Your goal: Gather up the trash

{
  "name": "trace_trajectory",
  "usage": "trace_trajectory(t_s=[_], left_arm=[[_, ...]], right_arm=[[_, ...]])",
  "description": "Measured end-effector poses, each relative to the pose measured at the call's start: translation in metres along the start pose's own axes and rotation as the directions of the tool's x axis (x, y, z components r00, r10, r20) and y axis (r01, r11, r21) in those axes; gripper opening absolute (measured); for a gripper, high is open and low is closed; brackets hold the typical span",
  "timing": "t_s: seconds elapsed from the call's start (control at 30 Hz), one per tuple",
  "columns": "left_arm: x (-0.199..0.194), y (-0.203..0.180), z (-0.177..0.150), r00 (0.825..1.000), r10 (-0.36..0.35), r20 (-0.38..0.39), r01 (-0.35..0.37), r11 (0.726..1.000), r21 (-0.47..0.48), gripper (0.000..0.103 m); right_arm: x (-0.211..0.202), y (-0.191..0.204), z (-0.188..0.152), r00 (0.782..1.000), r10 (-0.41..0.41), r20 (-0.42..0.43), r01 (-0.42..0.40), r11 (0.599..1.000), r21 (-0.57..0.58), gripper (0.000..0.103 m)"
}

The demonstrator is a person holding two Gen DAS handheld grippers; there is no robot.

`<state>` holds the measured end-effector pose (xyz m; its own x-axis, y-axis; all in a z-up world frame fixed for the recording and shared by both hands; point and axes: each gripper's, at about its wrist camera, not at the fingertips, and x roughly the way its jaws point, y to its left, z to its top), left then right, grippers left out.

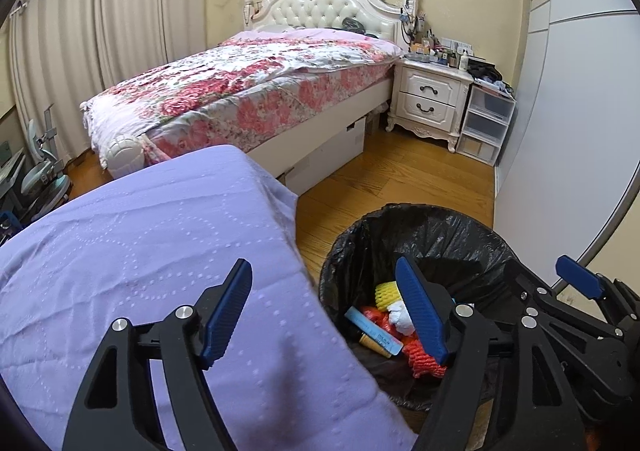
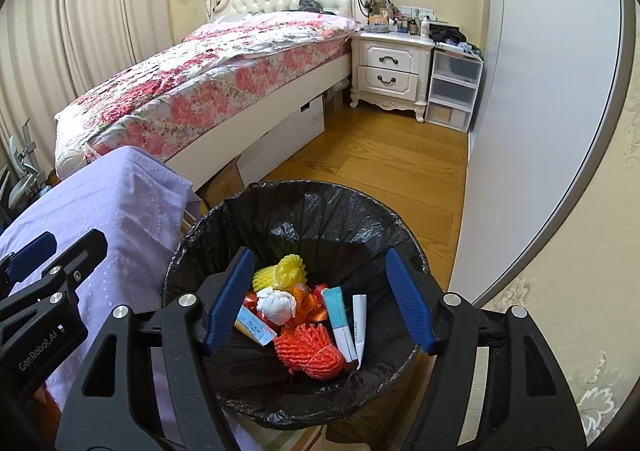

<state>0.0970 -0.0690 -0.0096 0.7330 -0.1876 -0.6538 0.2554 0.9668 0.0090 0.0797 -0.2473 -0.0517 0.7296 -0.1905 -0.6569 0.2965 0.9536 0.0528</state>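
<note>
A bin lined with a black bag stands on the wood floor beside a table under a purple cloth. In it lie a yellow foam net, a white paper wad, an orange net, tubes and wrappers. My right gripper is open and empty right above the bin's mouth. My left gripper is open and empty, one finger over the cloth, the other over the bin's left rim. The right gripper shows at the right edge of the left wrist view.
A bed with a floral cover stands behind the table. A white nightstand and plastic drawers stand at the far wall. A white sliding wardrobe door runs along the right. Cardboard boxes sit under the bed.
</note>
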Motion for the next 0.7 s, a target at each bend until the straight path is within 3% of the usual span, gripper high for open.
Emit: trace_trajectory(t_s=[0.3,0.7], left_arm=[[-0.045,0.025,-0.019,0.997,0.064,0.048,-0.063,0.998,-0.021,0.079],[-0.096,0.052,-0.044,0.990,0.114,0.087,-0.108,0.992,-0.071,0.083]], right_arm=[[-0.040,0.017,-0.014,0.998,0.033,0.047,-0.030,0.998,-0.053,0.080],[-0.096,0.040,-0.036,0.991,0.092,0.101,-0.082,0.991,-0.104,0.084]])
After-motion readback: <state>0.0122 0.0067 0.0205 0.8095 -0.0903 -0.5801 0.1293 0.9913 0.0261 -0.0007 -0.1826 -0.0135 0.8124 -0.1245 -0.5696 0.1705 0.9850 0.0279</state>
